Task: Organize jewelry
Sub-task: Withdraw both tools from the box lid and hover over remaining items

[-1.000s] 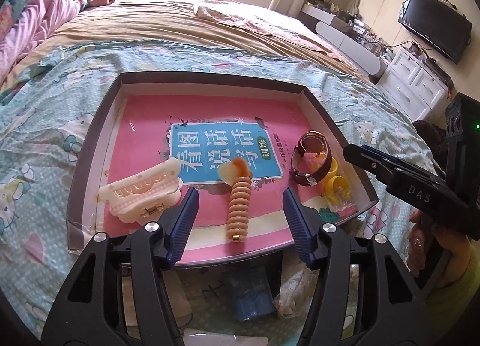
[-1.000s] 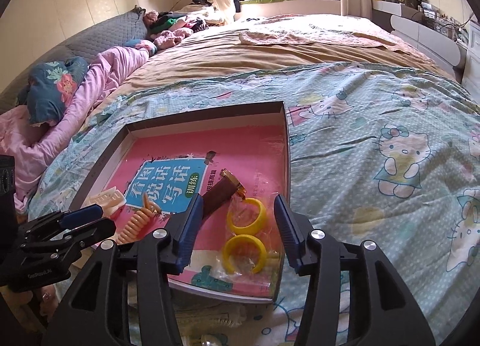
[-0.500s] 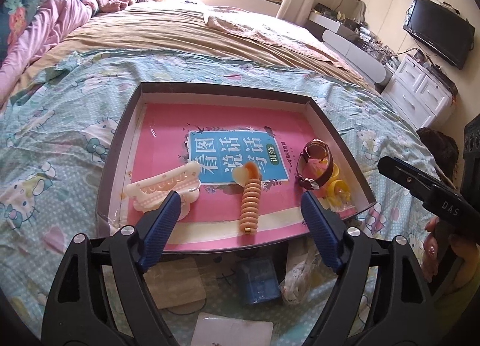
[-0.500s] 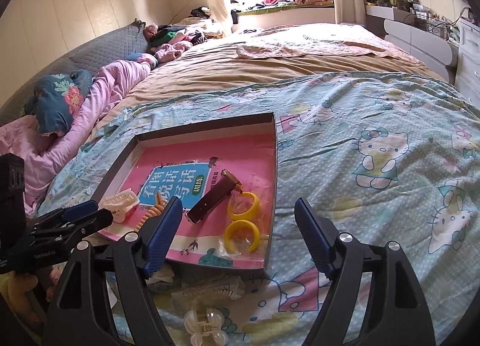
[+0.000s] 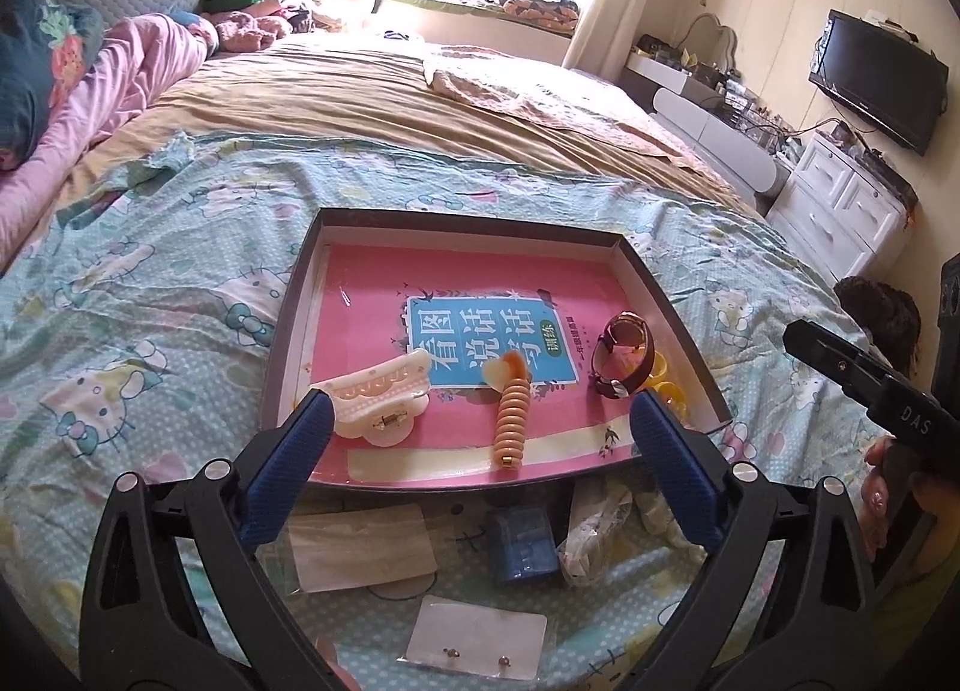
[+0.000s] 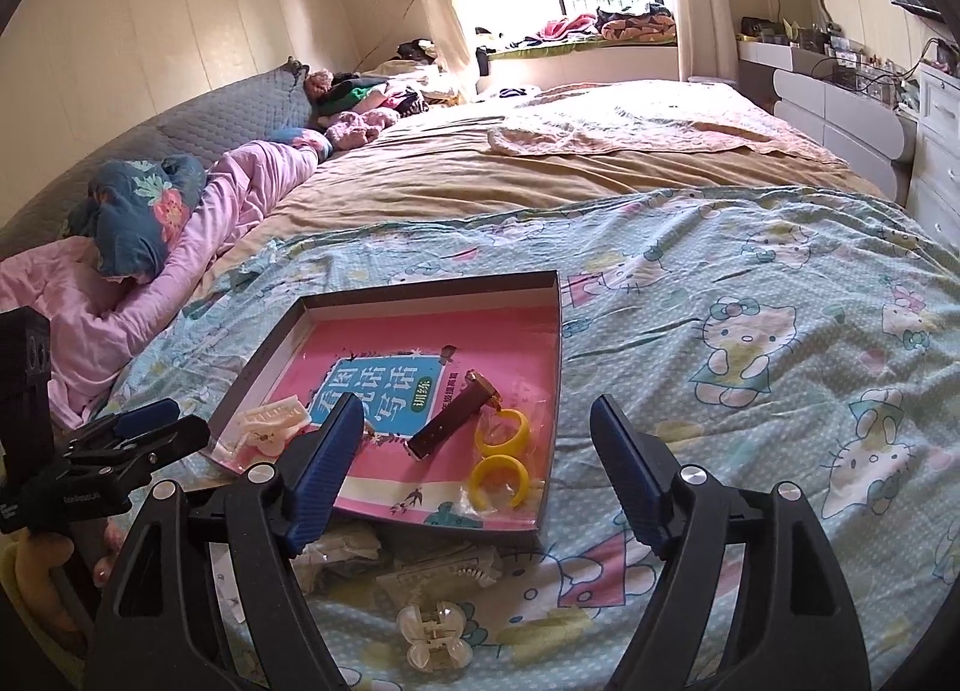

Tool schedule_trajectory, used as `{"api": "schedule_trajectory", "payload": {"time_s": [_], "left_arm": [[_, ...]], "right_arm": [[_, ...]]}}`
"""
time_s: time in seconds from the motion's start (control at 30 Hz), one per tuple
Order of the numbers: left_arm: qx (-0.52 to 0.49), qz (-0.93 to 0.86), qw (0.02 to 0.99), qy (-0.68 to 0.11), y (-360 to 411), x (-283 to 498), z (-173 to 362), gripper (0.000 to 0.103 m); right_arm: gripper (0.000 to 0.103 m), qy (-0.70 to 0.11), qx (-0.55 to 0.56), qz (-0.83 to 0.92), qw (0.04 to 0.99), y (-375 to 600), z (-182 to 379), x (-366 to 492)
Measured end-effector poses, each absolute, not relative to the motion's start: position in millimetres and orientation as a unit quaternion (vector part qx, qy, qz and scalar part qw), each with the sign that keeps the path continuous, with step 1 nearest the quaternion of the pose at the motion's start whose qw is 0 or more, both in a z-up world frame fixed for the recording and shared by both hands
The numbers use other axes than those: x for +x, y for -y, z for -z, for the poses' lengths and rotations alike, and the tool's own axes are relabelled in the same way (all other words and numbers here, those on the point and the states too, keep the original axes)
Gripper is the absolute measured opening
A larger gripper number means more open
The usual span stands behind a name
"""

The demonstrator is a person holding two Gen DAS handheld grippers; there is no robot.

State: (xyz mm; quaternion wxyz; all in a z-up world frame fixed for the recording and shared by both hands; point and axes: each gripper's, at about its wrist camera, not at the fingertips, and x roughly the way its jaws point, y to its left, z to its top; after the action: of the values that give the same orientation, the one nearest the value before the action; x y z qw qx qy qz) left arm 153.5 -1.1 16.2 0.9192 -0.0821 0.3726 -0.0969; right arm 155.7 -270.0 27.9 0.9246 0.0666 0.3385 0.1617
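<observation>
A dark-rimmed tray (image 5: 660,295) lined with a pink book lies on the bedspread. It holds a cream hair claw (image 5: 384,397), an orange spiral hair tie (image 5: 511,421), a brown-strapped watch (image 5: 624,355) and yellow rings (image 5: 666,391). My left gripper (image 5: 480,412) hovers over the tray's near edge, its jaws opening, nothing between them. The right wrist view shows the watch (image 6: 450,421) and the yellow rings (image 6: 501,451) in the tray's near right corner. My right gripper (image 6: 475,409) hangs open above and before them, touching nothing.
In front of the tray lie an earring card (image 5: 477,637), a blue packet (image 5: 522,547), a paper card (image 5: 360,547), a crumpled plastic bag (image 5: 594,529) and a small clear claw clip (image 6: 432,634). Pillows and pink bedding are on the left, with white drawers on the right.
Both grippers have lifted and drawn back from the tray while their jaws spread wider. The hair tie and the yellow rings stay lying in the tray.
</observation>
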Motion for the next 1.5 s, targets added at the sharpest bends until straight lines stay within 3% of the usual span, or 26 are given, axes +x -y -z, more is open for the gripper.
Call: {"api": "schedule_trajectory", "payload": {"time_s": [0.13, 0.23, 1.5], "left_arm": [[-0.085, 0.093, 0.923, -0.363, -3.1, 145.9, -24.9, 0.093], [-0.085, 0.091, 0.926, -0.356, -4.9, 139.7, -31.2, 0.093], [-0.088, 0.054, 0.939, -0.329, -36.9, 74.1, -48.9, 0.093]], "right_arm": [[0.077, -0.331, 0.064, -0.165, 0.927, 270.1, -35.6, 149.1], [0.094, -0.32, 0.067, -0.163, 0.931, 271.3, -41.7, 142.3], [0.094, -0.292, 0.041, -0.192, 0.936, 259.5, -70.6, 86.3]]}}
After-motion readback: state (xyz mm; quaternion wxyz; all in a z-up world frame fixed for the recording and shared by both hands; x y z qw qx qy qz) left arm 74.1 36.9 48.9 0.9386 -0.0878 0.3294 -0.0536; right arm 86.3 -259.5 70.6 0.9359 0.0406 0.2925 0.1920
